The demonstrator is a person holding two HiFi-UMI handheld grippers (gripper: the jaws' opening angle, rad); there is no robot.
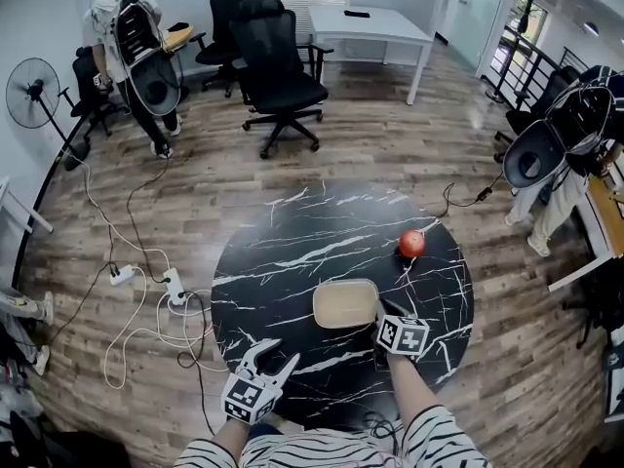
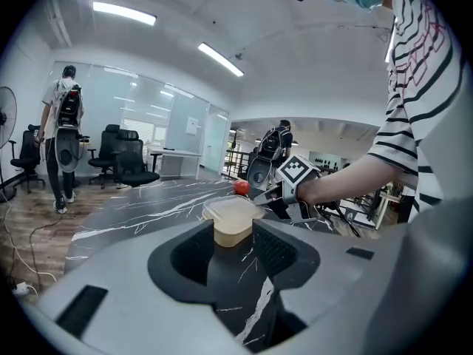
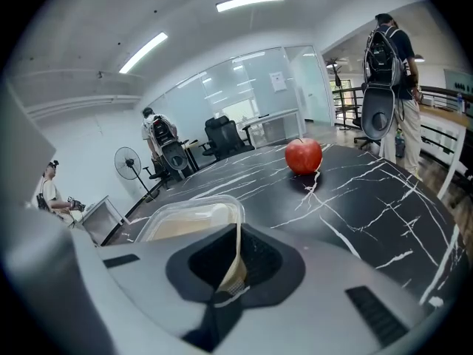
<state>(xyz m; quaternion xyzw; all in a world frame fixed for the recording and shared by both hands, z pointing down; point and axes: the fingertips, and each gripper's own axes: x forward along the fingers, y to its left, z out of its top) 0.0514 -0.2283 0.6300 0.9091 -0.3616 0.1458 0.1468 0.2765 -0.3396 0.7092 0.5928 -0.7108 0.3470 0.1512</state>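
Observation:
A clear plastic container with pale beige contents sits near the middle of the round black marble table. My right gripper is at its right edge, shut on the container's thin wall, which runs up between the jaws. A red apple lies beyond it to the right and is also visible in the right gripper view. My left gripper hovers open over the table's front left, holding nothing. In its own view it points at the container and the right gripper.
Black office chairs and a white desk stand at the back. A person with a backpack walks at the back left near a floor fan. Cables and a power strip lie on the floor left of the table. Another person stands right.

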